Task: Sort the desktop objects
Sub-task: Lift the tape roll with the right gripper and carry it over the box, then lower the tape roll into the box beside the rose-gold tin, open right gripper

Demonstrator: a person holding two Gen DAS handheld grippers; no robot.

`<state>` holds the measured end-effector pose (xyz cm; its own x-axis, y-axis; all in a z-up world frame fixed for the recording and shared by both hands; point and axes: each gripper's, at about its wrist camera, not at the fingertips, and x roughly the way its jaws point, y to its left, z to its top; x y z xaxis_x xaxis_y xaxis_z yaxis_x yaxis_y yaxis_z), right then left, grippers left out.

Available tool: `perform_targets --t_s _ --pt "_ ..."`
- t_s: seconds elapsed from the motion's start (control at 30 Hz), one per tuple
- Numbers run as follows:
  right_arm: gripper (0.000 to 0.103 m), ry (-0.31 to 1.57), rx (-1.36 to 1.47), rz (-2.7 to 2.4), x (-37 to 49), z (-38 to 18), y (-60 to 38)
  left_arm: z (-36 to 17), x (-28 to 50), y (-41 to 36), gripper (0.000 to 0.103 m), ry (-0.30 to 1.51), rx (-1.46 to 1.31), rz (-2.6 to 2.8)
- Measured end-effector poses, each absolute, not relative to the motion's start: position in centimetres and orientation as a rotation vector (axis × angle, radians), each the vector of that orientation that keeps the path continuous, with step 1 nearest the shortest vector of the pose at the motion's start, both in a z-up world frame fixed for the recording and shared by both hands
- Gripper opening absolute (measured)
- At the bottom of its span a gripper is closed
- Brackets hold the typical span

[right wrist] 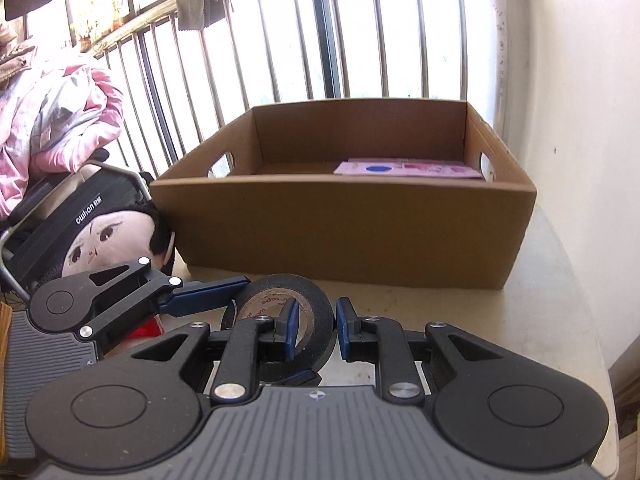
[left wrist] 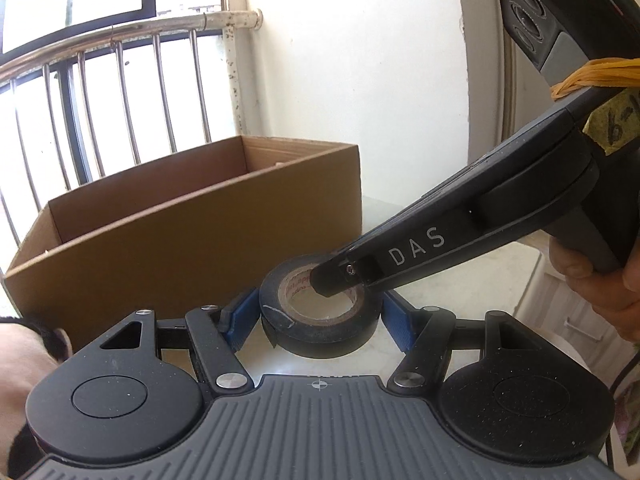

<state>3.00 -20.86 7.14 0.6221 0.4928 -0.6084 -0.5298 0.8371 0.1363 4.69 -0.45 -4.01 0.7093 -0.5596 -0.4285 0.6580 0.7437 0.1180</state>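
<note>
A black roll of tape (left wrist: 320, 316) lies flat on the pale table between the blue-padded fingers of my left gripper (left wrist: 318, 316), whose jaws stand around it with small gaps on both sides. My right gripper (right wrist: 314, 330) straddles the roll's wall (right wrist: 316, 304), one finger inside the core and one outside; in the left wrist view its tip (left wrist: 334, 278) dips into the core. An open cardboard box (right wrist: 344, 224) stands just behind, holding a pink booklet (right wrist: 408, 169).
A plush doll's face (right wrist: 104, 244) and a folded black chair (right wrist: 80, 204) sit left of the box. A metal railing (right wrist: 280, 40) and white wall (right wrist: 580, 120) run behind. The table edge (right wrist: 600, 352) curves at the right.
</note>
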Motion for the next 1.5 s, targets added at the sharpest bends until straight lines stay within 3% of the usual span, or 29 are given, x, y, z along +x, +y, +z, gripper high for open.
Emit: perform_targets --t_s 0.27,0.57,1.2,1.5 --pt "0.022 0.578 -0.080 0.632 6.3 12.5 -18.3 0.8 7.5 -0.1 0.066 0.254 0.337 -0.610" --pt "0.022 0.707 0.031 0.657 15.1 14.7 -16.5 5.8 14.8 -0.8 0.066 0.255 0.406 -0.583" --pt "0.022 1.191 -0.018 0.647 26.6 6.6 -14.6 1.5 30.8 -1.6 0.066 0.847 0.277 -0.769" --pt "0.022 1.308 -0.045 0.687 29.0 4.8 -14.2 -0.6 33.2 -1.7 0.066 1.044 0.185 -0.831"
